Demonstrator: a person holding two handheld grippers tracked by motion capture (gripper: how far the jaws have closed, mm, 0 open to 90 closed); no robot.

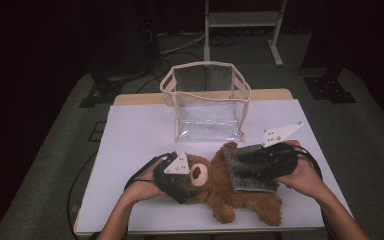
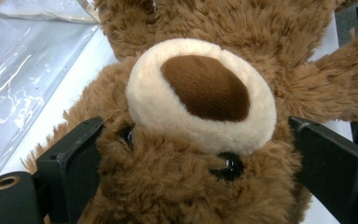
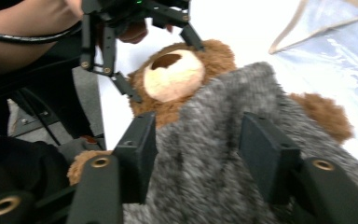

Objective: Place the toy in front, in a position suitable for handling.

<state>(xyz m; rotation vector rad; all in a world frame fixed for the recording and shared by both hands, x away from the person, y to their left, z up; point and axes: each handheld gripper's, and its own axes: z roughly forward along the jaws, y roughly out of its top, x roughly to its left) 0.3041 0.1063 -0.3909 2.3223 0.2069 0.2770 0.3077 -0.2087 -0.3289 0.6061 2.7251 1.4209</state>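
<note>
Brown teddy bear (image 1: 225, 192) on back on white tabletop; grey fuzzy cloth (image 1: 245, 172) draped over belly.

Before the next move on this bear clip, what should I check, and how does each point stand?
1. Left gripper clamped on the teddy bear's head: ok, fingers press into the fur on both sides.
2. Right gripper free of the grey cloth: ok, jaws apart above it, not pinching.
3. Grey cloth lying on the bear's body: ok.
4. Bear lying face up on the white table cover: ok.
5. Clear bag upright with its mouth open: ok.
6. Cloth covers the whole belly: cannot tell.
</note>
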